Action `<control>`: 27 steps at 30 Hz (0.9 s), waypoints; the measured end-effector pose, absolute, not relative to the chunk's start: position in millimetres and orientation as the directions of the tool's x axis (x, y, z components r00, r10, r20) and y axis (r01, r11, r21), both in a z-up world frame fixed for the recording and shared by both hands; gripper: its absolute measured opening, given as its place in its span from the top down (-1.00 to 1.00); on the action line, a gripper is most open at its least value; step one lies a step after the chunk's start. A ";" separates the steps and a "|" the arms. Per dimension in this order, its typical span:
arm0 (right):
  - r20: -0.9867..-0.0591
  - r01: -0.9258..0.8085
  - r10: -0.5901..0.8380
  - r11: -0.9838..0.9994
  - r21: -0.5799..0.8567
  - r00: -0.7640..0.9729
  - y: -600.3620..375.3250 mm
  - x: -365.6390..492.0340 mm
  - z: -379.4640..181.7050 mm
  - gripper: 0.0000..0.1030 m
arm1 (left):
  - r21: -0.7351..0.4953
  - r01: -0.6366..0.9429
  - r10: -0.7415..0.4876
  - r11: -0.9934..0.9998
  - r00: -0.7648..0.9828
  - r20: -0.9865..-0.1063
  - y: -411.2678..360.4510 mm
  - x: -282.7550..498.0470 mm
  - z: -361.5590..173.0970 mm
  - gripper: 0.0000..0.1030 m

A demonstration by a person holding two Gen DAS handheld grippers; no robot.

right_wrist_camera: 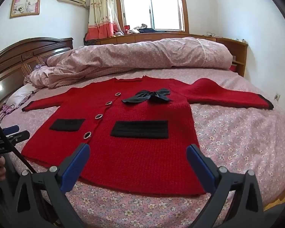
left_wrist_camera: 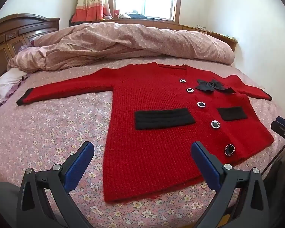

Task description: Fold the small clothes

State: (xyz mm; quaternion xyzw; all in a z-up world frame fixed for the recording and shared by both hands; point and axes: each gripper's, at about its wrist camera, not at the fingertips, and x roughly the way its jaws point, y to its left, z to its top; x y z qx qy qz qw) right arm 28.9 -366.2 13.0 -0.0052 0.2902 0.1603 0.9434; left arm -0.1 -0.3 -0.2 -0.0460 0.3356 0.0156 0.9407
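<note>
Where the flowered sheet (left_wrist_camera: 47, 133) is clear of bedding, a red cardigan (left_wrist_camera: 161, 142) lies spread flat, front side up, hem toward the near edge of the bed and neckline toward the far side. It is a chunky rib knit, bright red, with both sleeves stretched straight out to the sides; each cuff (right_wrist_camera: 267, 102) ends in a black band. Five round dark buttons (left_wrist_camera: 215, 124) with sparkly rims run down the front in a line, all fastened as far as I can see. Two black pocket flaps (right_wrist_camera: 140, 129) sit across the lower body, one on each side of the buttons, and a black bow (right_wrist_camera: 148, 96) rests on the chest just beside the top buttons. The fabric looks smooth, with no fold in it yet.

Near the hem, the left gripper (left_wrist_camera: 142, 152) hangs above the cardigan's lower corner, its blue-padded jaws spread wide with nothing between them. The right gripper (right_wrist_camera: 137, 155) hangs the same way over the hem, jaws fully apart and empty, not touching the knit.

Beyond the cardigan a rumpled pink quilt (right_wrist_camera: 142, 55) is heaped along the far half of the bed, against a dark wooden headboard (right_wrist_camera: 28, 53). Behind that, a curtain (right_wrist_camera: 102, 9) hangs beside a bright window (right_wrist_camera: 152, 5).
</note>
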 end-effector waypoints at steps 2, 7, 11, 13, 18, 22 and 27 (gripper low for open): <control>-0.550 -0.302 0.301 0.949 0.092 0.779 -368.6 29.2 13.8 -1.00 | -0.079 -0.062 -0.003 0.995 0.771 -0.637 -0.5 -0.3 -1.3 -0.92; -0.550 -0.300 0.297 0.950 0.088 0.781 -367.5 30.1 13.1 -1.00 | -0.087 -0.054 -0.014 0.995 0.769 -0.639 -4.5 2.0 -0.8 -0.92; -0.559 -0.307 0.291 0.949 0.067 0.776 -362.9 30.1 10.6 -1.00 | -0.083 -0.049 -0.015 0.995 0.769 -0.640 -0.5 2.5 -5.7 -0.92; -0.559 -0.310 0.289 0.949 0.059 0.777 -362.2 29.4 10.9 -1.00 | -0.083 -0.050 -0.015 0.995 0.769 -0.639 0.0 3.0 -5.9 -0.92; -0.566 -0.303 0.278 0.952 0.053 0.776 -361.8 30.5 9.1 -1.00 | -0.101 -0.055 -0.023 0.993 0.765 -0.644 0.9 2.6 -5.2 -0.92; -0.571 -0.303 0.278 0.952 0.053 0.773 -361.6 31.4 8.1 -1.00 | -0.102 -0.055 -0.024 0.993 0.763 -0.646 1.1 3.2 -4.8 -0.92; -0.572 -0.300 0.267 0.953 0.037 0.776 -359.5 30.1 7.8 -1.00 | -0.083 -0.053 -0.012 0.995 0.771 -0.636 0.0 2.7 -5.2 -0.92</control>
